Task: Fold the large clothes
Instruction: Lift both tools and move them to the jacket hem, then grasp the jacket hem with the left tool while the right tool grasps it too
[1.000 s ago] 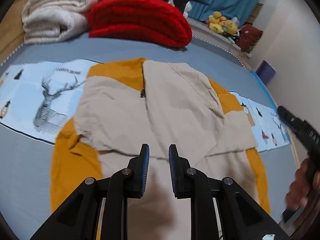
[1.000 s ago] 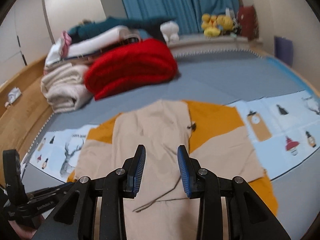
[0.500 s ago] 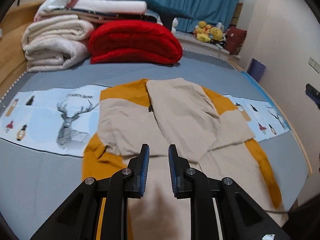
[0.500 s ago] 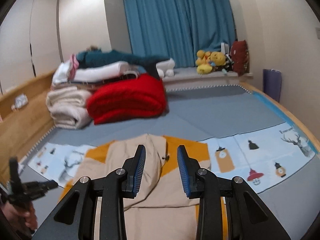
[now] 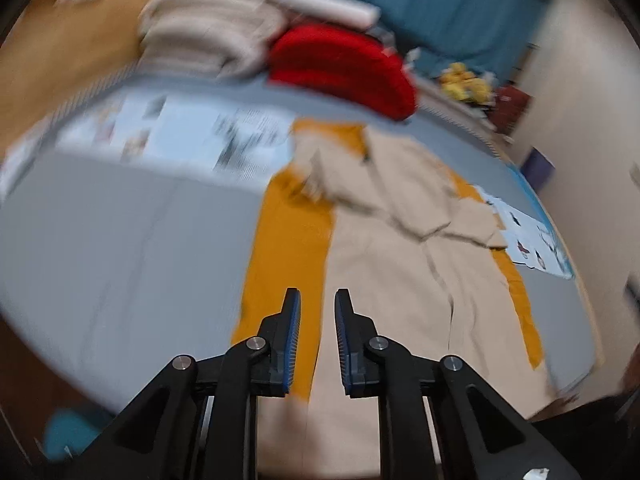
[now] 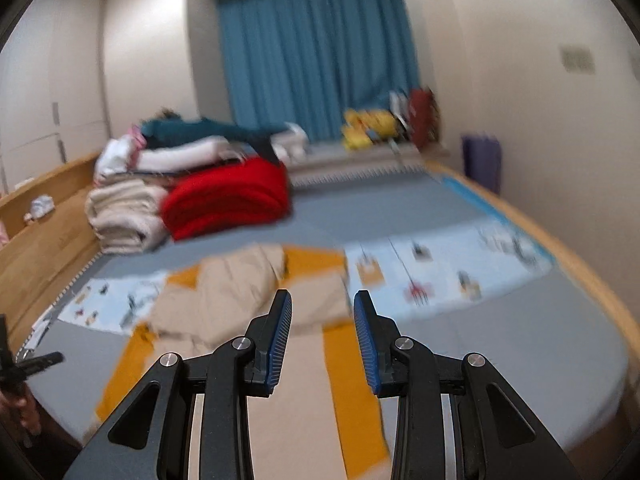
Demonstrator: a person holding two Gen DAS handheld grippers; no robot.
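Beige/mustard garment (image 5: 400,264): lies flat on grey bed cover (image 5: 120,248), both sleeves folded in over the chest; hem end nearest both cams.
Around it: red blanket (image 5: 340,68) + cream folded bedding (image 5: 208,36) stacked past the collar end, well apart from garment; pale-blue printed strip (image 5: 180,136) runs across the bed under the garment's upper part.
In the way: nothing lies on the garment or between it and either tool.
L gripper (image 5: 316,340): jaws a narrow gap apart, empty, above the mustard side panel near hem; view heavily blurred.
R gripper (image 6: 322,340): jaws wider apart, empty, above lower body of garment.
R view only: blue curtain (image 6: 320,52) full height, yellow plush toys (image 6: 368,122) on ledge, purple box (image 6: 482,160) by wall, wooden bed rail (image 6: 44,232), L tool's tip at lower-left edge.
L view only: garment's whole length down to hem.
Room: cream walls (image 6: 520,80), bedroom.
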